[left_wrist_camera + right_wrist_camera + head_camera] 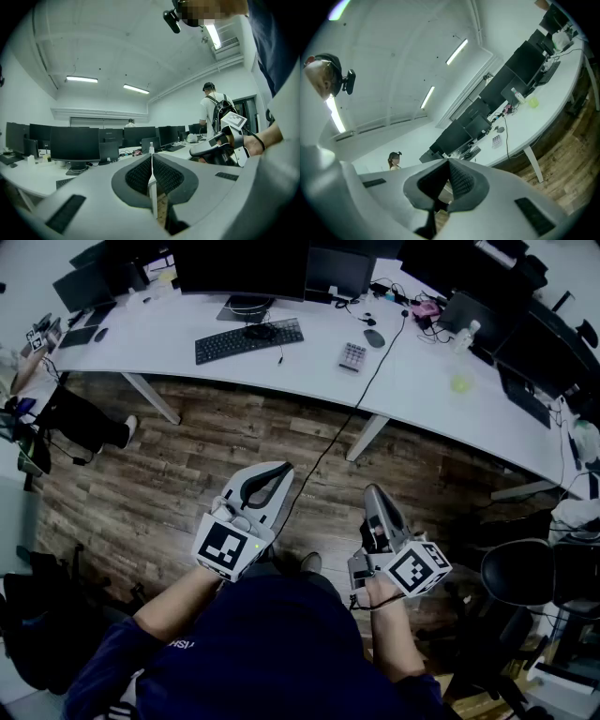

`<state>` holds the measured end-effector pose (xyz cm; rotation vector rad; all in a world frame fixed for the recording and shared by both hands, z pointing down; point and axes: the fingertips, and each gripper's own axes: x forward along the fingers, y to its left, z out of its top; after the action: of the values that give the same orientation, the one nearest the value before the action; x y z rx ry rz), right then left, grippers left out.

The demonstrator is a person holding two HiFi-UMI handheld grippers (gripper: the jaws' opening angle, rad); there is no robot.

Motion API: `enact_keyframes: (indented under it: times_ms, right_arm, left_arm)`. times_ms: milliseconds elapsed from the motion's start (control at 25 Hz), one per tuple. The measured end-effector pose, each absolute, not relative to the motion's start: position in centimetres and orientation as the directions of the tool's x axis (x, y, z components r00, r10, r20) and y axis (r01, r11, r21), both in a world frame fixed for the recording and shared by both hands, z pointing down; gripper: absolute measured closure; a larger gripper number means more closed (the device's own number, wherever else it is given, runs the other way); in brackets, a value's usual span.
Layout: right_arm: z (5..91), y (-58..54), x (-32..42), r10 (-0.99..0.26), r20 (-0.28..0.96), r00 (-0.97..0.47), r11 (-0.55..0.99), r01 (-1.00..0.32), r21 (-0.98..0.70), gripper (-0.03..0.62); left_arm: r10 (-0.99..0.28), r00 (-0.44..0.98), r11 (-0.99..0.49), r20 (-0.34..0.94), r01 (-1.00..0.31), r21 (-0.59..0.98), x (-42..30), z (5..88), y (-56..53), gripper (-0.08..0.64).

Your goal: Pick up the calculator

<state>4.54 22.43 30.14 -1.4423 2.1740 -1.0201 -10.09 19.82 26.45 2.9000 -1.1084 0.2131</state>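
Small grey calculator (352,356) with rows of pale keys lies flat on the white bench (422,381) between keyboard (248,339) and mouse (374,337), while left tongs (281,470) and right tongs (374,491), both closed and empty, are held near level over the wood floor (187,474), well apart from it.

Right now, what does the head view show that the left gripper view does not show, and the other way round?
Only the head view: the calculator lying on the white desk, a black cable running off the desk's edge, and a black chair.
Only the left gripper view: the ceiling lights and a person with a backpack standing at the right.
Both: the desk, the dark monitors, the left gripper with its jaws together, and the right gripper.
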Motion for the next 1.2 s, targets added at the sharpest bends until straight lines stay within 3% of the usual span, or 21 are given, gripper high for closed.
enact_keyframes:
  times_ms: [1200]
  right_arm:
    - [29.39,22.22,3.9,-0.91,0.146,-0.388,0.249,-0.791,-0.558,0.588]
  left_arm:
    - [-0.661,0.737,-0.748,0.143,-0.662,-0.041,-10.81,26.44,19.77,0.528]
